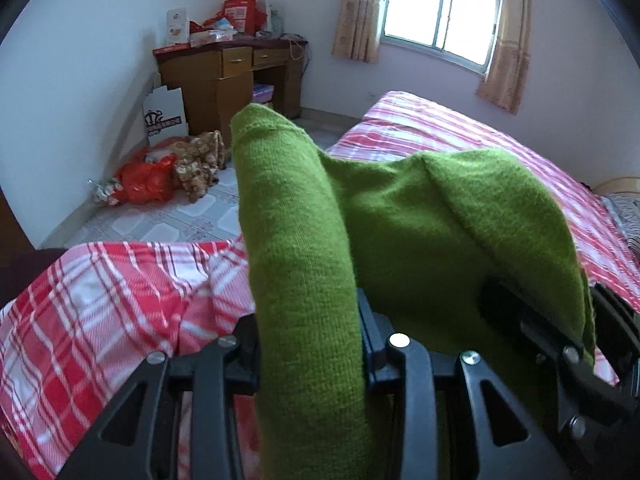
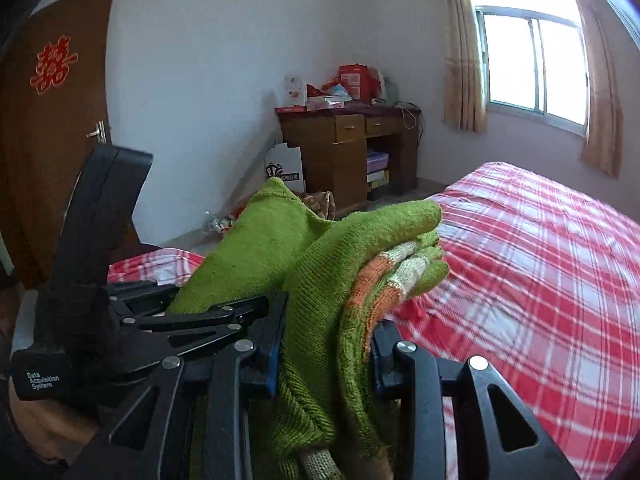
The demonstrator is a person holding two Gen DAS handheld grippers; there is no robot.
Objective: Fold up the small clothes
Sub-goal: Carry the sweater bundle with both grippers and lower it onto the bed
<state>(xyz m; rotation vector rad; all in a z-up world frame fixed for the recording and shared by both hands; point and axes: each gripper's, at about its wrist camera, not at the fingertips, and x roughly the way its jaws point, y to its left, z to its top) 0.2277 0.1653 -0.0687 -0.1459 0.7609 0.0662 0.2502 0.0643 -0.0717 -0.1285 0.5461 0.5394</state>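
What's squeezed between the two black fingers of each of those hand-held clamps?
Green knitted fabric. The left gripper pinches a fold of the green sweater in the left wrist view; the right gripper clamps another bunch, with orange and cream stripes, in the right wrist view.

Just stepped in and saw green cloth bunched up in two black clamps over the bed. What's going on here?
A person is folding a small green knit sweater with a handheld gripper in each hand. The left gripper is shut on a plain green part of it; the right gripper is shut on a part with orange and cream stripes. The sweater is held up above the red plaid bed, not yet laid down folded.
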